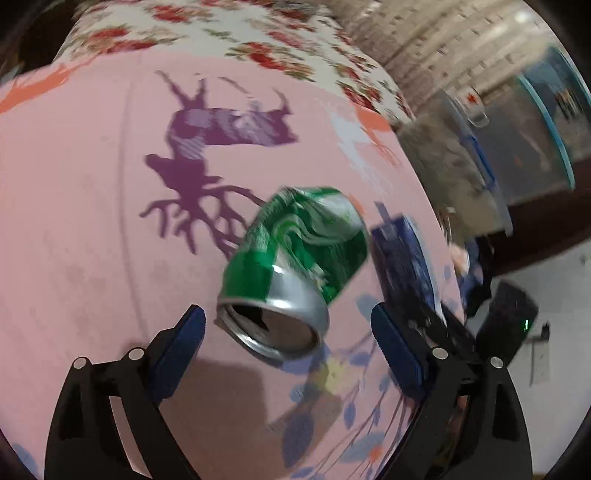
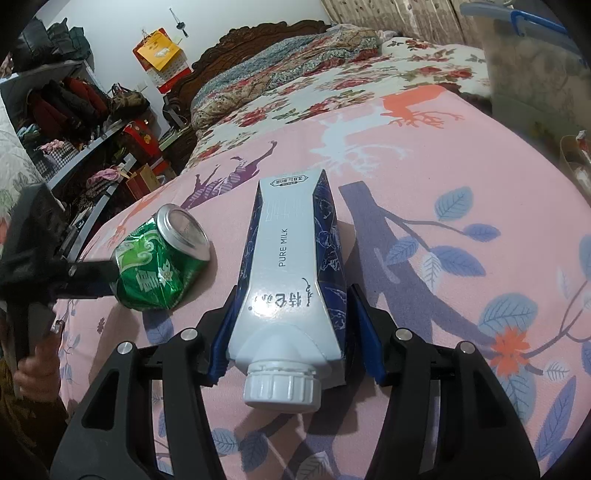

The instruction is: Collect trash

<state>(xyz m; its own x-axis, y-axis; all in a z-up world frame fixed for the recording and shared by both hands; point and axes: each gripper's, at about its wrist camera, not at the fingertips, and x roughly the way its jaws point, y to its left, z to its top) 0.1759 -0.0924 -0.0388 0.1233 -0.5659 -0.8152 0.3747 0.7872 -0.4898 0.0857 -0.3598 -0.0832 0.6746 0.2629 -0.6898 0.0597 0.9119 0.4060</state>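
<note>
A crushed green can (image 1: 295, 266) lies on its side on the pink bedsheet (image 1: 92, 221), with its mouth toward the camera. My left gripper (image 1: 286, 321) stands open around the can, with a gap on each side of it. In the right wrist view one black finger (image 2: 92, 275) of that gripper reaches the can (image 2: 162, 258) from the left. A white and blue milk carton (image 2: 291, 273) lies flat on the sheet, cap toward me. My right gripper (image 2: 293, 295) is shut on its sides. The carton's blue side (image 1: 402, 251) also shows in the left wrist view.
A clear storage box with blue handles (image 2: 532, 48) stands at the bed's right edge. A floral quilt (image 2: 295, 62) and a carved headboard (image 2: 258, 33) lie beyond the sheet. Shelves of clothes (image 2: 66, 103) fill the left. A person's hand (image 2: 37, 369) holds the left gripper.
</note>
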